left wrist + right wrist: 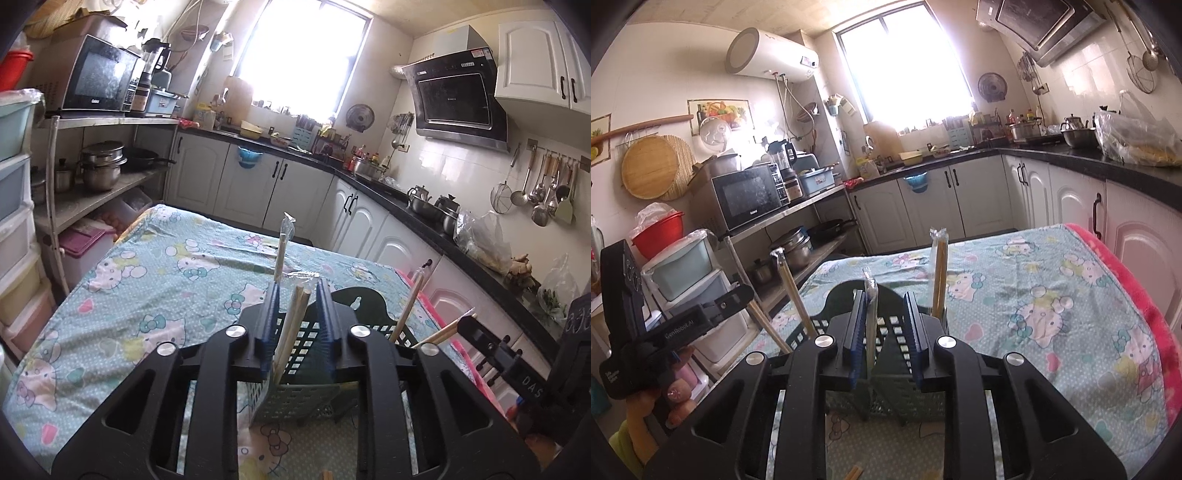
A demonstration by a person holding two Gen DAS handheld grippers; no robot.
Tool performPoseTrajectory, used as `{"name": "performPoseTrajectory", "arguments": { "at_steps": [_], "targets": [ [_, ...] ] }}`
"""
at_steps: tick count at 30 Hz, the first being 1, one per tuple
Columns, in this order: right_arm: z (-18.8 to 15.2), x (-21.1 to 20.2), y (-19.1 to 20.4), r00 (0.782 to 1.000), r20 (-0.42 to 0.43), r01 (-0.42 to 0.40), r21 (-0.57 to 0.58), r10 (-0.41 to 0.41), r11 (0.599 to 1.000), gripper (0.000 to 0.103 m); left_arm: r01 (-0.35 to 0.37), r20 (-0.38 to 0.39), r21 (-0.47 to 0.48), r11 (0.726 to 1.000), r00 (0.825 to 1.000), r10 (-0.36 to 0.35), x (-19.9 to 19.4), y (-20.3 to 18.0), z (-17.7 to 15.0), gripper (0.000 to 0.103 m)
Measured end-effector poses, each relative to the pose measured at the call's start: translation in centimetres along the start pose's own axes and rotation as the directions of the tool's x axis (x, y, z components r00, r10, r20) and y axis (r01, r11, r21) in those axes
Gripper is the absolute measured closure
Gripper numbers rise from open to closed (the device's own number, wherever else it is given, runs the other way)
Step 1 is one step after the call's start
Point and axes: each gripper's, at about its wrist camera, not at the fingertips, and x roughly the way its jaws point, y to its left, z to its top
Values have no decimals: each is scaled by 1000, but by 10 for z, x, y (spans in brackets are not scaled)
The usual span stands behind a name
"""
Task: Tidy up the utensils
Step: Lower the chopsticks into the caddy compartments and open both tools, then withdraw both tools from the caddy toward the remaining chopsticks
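A table draped in a pale green cartoon-cat cloth (147, 280) fills the middle of both wrist views. On it, at lower centre, stands a dark green perforated plastic utensil basket (306, 343). In the left wrist view, the left gripper (297, 295) has its blue-padded jaws parted, with a plastic-wrapped pair of wooden chopsticks (291, 325) standing loose in the gap, leaning toward the left pad, lower ends inside the basket. In the right wrist view, the right gripper (884, 306) is likewise parted; a second clear-wrapped chopstick pair (871, 317) stands upright just beside its left pad, in the basket. Another wrapped pair (940, 273) stands in the basket's far right corner.
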Motion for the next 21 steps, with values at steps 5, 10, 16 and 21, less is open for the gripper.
{"name": "performPoseTrajectory", "arguments": {
  "at_steps": [5, 10, 16, 21],
  "targets": [
    [-7, -3, 0, 1000, -9, -2, 9, 2, 1000, 78, 12, 1, -15, 1000, 1000, -12, -9, 1, -1, 74],
    [-12, -7, 1, 1000, -17, -8, 18, 8, 1000, 75, 23, 3, -12, 1000, 1000, -23, -16, -2, -1, 62],
    [-14, -14, 2, 1000, -19, -11, 19, 11, 1000, 71, 26, 3, -16, 1000, 1000, -26, -27, -6, -4, 46],
    [-16, -22, 5, 1000, -16, -8, 15, 8, 1000, 65, 15, -6, -29, 999, 1000, -15, -34, -3, -8, 31]
  ]
}}
